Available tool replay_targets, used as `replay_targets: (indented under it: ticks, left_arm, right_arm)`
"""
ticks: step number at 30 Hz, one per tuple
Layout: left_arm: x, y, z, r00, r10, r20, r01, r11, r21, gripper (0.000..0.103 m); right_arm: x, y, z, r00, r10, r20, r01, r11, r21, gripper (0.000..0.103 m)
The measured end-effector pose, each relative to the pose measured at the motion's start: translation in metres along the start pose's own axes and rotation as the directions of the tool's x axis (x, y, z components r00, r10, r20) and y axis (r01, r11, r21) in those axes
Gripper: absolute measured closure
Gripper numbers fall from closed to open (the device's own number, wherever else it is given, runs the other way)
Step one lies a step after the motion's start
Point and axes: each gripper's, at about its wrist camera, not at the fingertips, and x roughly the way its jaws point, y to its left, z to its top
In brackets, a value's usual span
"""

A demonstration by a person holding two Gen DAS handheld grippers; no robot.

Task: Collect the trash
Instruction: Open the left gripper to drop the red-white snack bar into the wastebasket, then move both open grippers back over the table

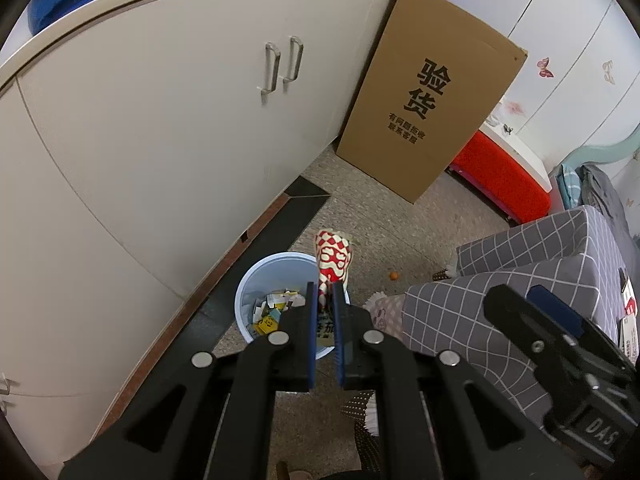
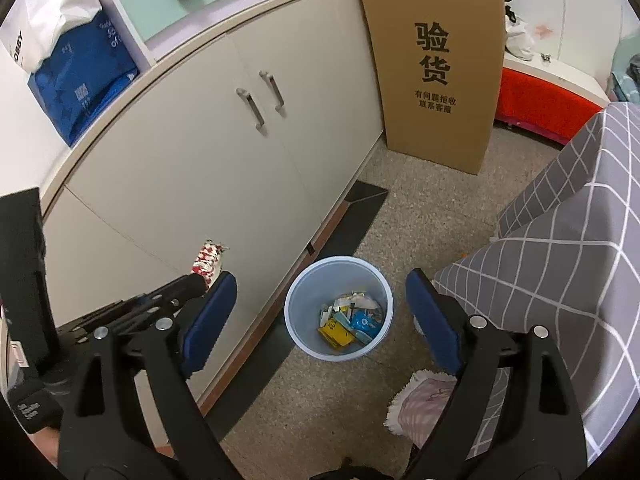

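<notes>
My left gripper is shut on a red and white patterned snack wrapper and holds it above the near rim of a pale blue bin. The bin stands on the floor by the cabinet and holds several scraps of paper and wrappers. In the right wrist view the same bin lies below and between my fingers, with yellow and blue packets inside. My right gripper is open and empty above it. The left gripper with the wrapper shows at the left.
A cream cabinet with two handles runs along the left. A tall cardboard box leans at its end. A grey checked cover drapes furniture on the right. A red bench stands behind. A small orange ball lies on the floor.
</notes>
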Motion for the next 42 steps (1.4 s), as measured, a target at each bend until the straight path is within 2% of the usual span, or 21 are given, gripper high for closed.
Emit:
replay_targets:
  ticks: [7,8,9,10,11,21,29,37,42]
  left_arm:
    - [0.0,-0.013,0.011,1.0,-0.004,0.014,0.004,1.0,0.009,0.095]
    - [-0.002,-0.014,0.014,0.999,-0.005,0.031,0.005,1.0,0.004,0.091]
    - [-0.003,-0.014,0.014,0.999,-0.005,0.04,0.005,1.0,-0.004,0.082]
    - [-0.005,-0.014,0.015,0.999,-0.001,0.048,0.002,1.0,-0.019,0.046]
    - [-0.008,-0.013,0.015,0.998,0.0,0.068,0.003,0.999,-0.036,0.028]
    - [-0.027,-0.021,0.005,0.997,0.015,0.076,-0.013,1.0,-0.026,0.028]
    - [-0.065,-0.045,-0.004,0.993,-0.025,0.113,0.025,1.0,-0.002,0.028]
    - [-0.108,-0.117,-0.027,0.982,-0.138,0.13,0.129,0.989,0.077,0.027]
    - [-0.118,-0.182,-0.049,0.973,-0.208,0.098,0.192,0.97,0.152,0.027]
  right_arm:
    - [-0.012,-0.008,0.003,0.999,0.001,0.05,-0.003,1.0,0.028,0.017]
    - [-0.015,-0.01,0.003,0.998,-0.002,0.063,0.0,0.999,0.034,0.017]
    - [-0.017,-0.011,0.003,0.997,-0.006,0.073,0.003,0.999,0.042,0.016]
    - [-0.018,-0.013,0.004,0.997,-0.009,0.078,0.005,0.999,0.047,0.016]
    - [-0.019,-0.015,0.004,0.997,-0.011,0.082,0.007,0.999,0.054,0.016]
    - [-0.038,-0.027,0.002,0.996,-0.006,0.092,-0.001,0.997,0.082,0.015]
    - [-0.087,-0.032,-0.002,0.988,0.001,0.153,-0.013,0.997,0.078,0.015]
    - [-0.16,-0.068,-0.014,0.966,-0.041,0.255,0.015,0.994,0.104,0.014]
    - [-0.211,-0.119,-0.031,0.946,-0.109,0.305,0.063,0.986,0.157,0.013]
